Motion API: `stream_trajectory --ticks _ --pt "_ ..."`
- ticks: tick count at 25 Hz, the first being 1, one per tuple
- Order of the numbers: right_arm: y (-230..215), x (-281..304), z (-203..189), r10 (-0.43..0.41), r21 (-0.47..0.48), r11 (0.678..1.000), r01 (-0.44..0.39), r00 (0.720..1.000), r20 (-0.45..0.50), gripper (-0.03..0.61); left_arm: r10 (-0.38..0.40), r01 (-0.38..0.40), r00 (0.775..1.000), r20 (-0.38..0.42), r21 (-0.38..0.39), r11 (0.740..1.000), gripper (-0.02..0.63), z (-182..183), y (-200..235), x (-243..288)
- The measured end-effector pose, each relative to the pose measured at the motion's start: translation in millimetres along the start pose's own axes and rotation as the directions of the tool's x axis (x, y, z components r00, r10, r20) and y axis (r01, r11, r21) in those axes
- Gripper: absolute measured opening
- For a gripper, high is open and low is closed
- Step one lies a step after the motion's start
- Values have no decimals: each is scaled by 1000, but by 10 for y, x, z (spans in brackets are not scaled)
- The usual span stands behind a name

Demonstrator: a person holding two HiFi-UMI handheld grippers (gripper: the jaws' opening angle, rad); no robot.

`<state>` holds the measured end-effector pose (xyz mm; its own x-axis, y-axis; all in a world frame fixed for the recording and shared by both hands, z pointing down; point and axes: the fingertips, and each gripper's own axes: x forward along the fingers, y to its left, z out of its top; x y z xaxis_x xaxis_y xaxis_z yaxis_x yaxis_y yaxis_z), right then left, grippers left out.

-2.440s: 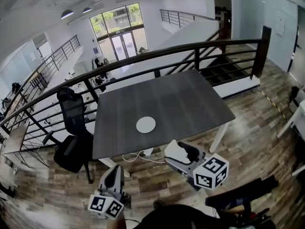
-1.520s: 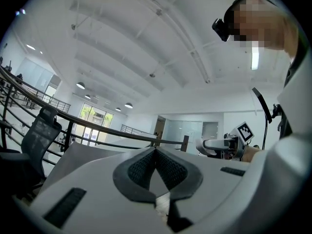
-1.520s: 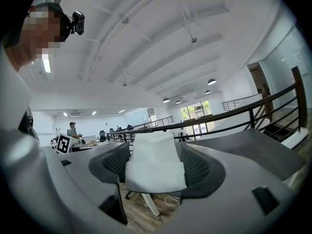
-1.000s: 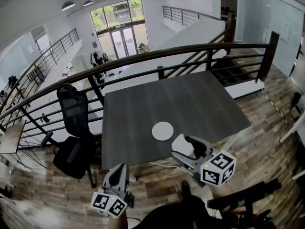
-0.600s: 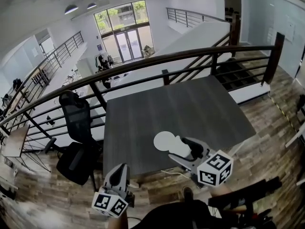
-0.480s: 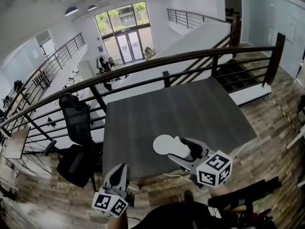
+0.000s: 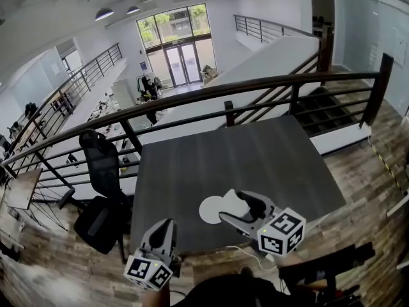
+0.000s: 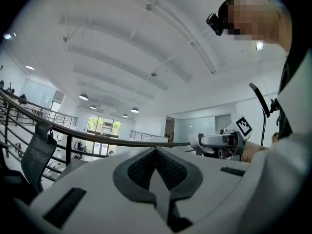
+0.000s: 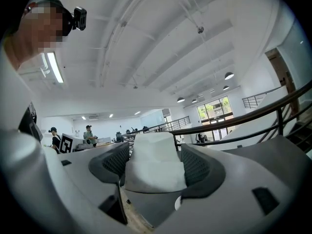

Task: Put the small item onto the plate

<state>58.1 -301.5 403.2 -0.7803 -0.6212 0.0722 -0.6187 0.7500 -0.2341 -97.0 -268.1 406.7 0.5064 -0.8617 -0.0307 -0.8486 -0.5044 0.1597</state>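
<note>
Left claw [image 7: 166, 224] closed, right claw [image 7: 234, 208] gripping item [image 9: 155, 162]

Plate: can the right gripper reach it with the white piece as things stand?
Probably yes. The right gripper, shut on the white piece, hangs by the plate's right edge, and nothing else shows on the dark table near it.
</note>
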Motion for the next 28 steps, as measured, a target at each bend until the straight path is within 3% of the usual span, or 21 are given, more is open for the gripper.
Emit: stream_trajectory --ticks 12,18,28 --pt "-674 77 90 52 22 998 -52 999 -16 335 43 -43 999 -33 11 999 5 -59 -162 645" --pt "-769 378 81 27 43 999 -26 1000 -8 334 71 -71 997 -34 -6 997 5 -76 155 641" --pt "-669 965 7 -29 38 999 29 999 -16 334 49 -50 998 -37 -22 998 5 -18 752 521"
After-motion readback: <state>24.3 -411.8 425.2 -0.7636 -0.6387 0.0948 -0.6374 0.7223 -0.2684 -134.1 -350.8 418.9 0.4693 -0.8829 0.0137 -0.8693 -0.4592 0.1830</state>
